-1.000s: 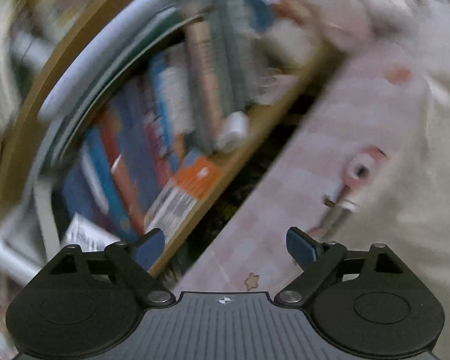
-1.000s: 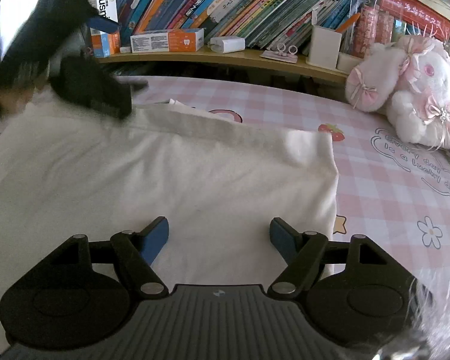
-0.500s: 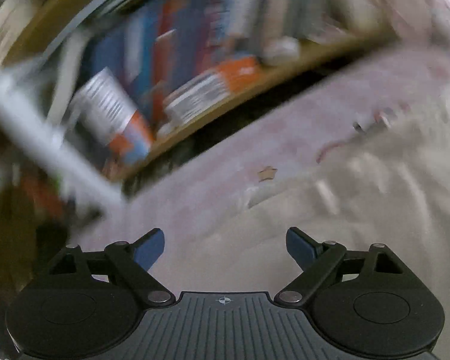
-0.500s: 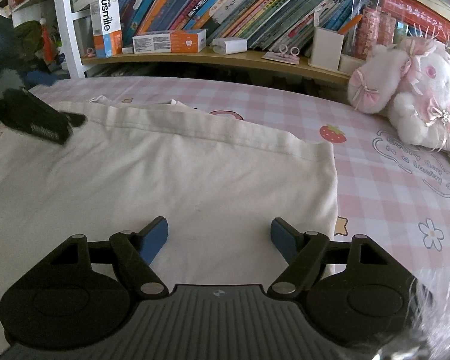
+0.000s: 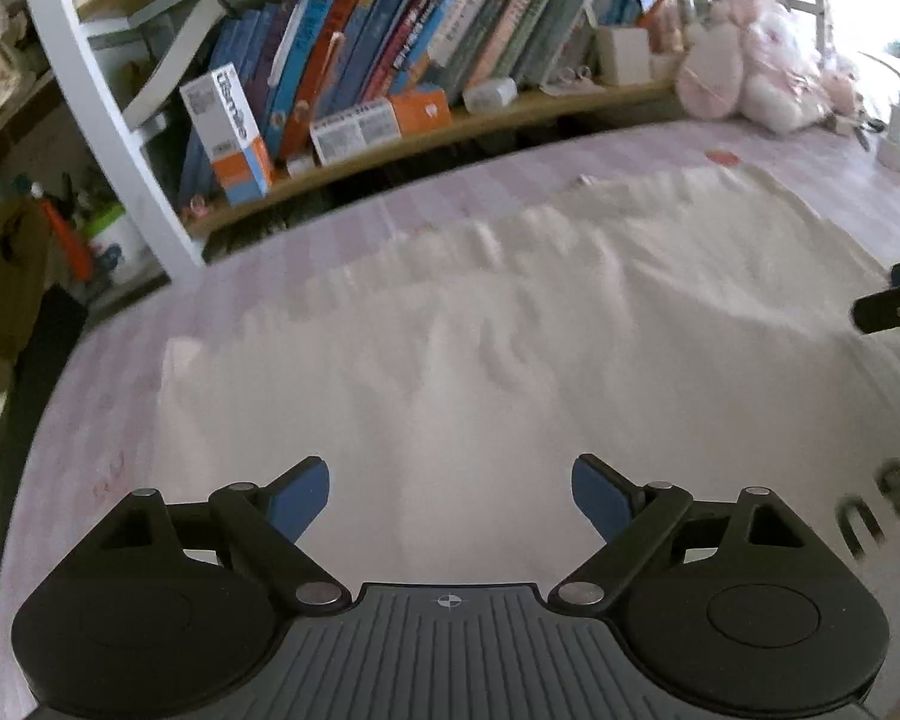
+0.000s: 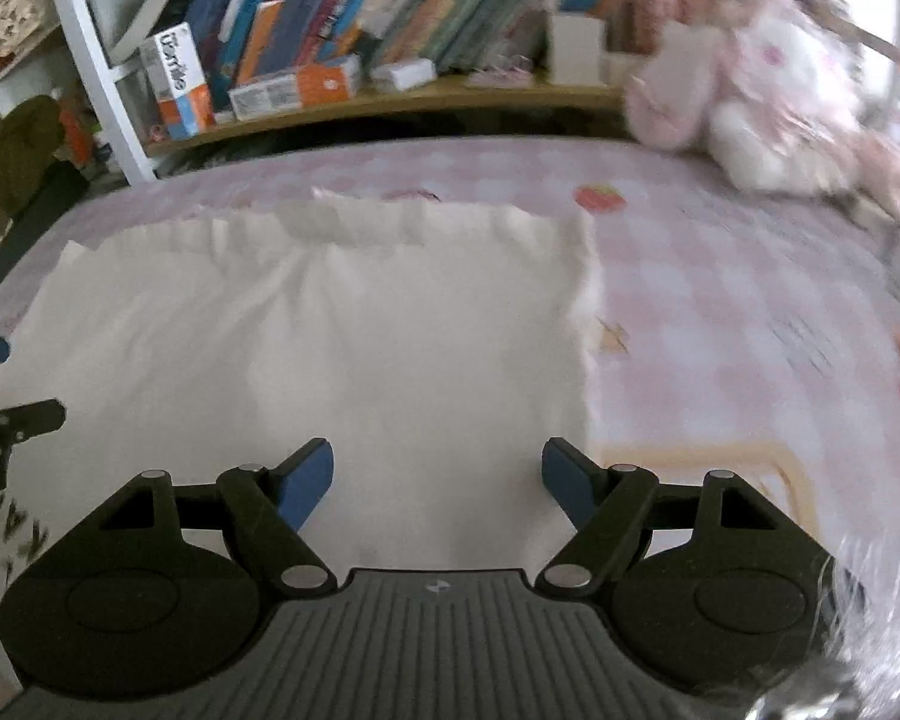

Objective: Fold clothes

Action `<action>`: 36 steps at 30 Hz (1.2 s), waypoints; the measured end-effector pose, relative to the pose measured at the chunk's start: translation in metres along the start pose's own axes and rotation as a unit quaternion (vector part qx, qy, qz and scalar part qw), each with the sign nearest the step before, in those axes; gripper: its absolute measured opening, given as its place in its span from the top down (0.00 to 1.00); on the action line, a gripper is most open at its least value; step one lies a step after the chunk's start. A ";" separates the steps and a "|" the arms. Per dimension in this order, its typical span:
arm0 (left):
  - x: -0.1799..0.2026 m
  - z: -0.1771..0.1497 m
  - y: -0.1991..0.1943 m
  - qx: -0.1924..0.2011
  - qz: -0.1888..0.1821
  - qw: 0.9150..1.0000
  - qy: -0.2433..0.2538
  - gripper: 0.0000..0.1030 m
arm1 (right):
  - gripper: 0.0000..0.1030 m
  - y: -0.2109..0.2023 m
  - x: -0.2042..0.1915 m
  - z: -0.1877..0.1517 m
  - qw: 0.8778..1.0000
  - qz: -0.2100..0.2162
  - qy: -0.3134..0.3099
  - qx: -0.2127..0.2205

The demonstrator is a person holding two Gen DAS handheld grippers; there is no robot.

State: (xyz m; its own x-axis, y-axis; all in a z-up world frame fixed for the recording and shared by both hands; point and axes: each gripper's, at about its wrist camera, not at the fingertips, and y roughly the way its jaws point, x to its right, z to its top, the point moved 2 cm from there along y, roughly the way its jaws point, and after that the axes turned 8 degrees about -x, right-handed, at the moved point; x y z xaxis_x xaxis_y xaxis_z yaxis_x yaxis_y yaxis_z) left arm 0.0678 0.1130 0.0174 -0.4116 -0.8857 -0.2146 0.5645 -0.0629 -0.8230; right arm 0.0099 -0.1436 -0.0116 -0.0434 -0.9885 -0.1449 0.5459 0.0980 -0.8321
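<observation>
Both hand-held grippers, left (image 5: 450, 495) and right (image 6: 437, 480), hover released over the cream garment (image 6: 342, 348); a shallow pinch could probably snag one layer, skewing the fold.

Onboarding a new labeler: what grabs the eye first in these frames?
A cream garment spread flat over the pink checked table fills both views. Behind it runs a crammed bookshelf, with a pink plush toy at the table's far right. Both tools, left and right, hang open over the cloth.

Dim daylight, motion blur, fisheye distortion
</observation>
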 end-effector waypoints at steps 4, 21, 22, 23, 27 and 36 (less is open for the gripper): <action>-0.003 -0.013 -0.003 -0.012 -0.021 0.999 -0.025 0.12 | 0.30 -0.021 0.011 -0.029 0.999 -0.025 0.018 -0.012; -0.027 -0.035 0.007 -0.057 -0.061 0.988 -0.127 0.13 | 0.92 -0.050 0.003 -0.020 0.999 0.029 0.038 0.008; -0.027 -0.036 0.007 -0.058 -0.060 0.989 -0.125 0.13 | 0.92 -0.063 -0.004 -0.017 0.999 0.027 0.015 0.031; -0.027 -0.036 0.007 -0.059 -0.059 0.989 -0.123 0.13 | 0.92 -0.070 -0.009 -0.017 0.999 0.021 -0.004 0.044; -0.025 -0.035 0.009 -0.064 -0.052 0.990 -0.115 0.13 | 0.92 -0.039 0.005 -0.025 1.000 0.003 0.021 -0.011; -0.016 -0.027 0.011 -0.065 -0.067 0.992 -0.089 0.13 | 0.92 -0.020 0.038 -0.031 0.996 0.003 0.089 -0.018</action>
State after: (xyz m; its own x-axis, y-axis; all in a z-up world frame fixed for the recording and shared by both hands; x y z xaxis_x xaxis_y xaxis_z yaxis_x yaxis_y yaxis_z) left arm 0.0613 0.1393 -0.0019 -0.3377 -0.9412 -0.0116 0.4113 -0.1364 -0.9012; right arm -0.0288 -0.1795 -0.0177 -0.1889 -0.9524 -0.2392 0.5157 0.1111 -0.8495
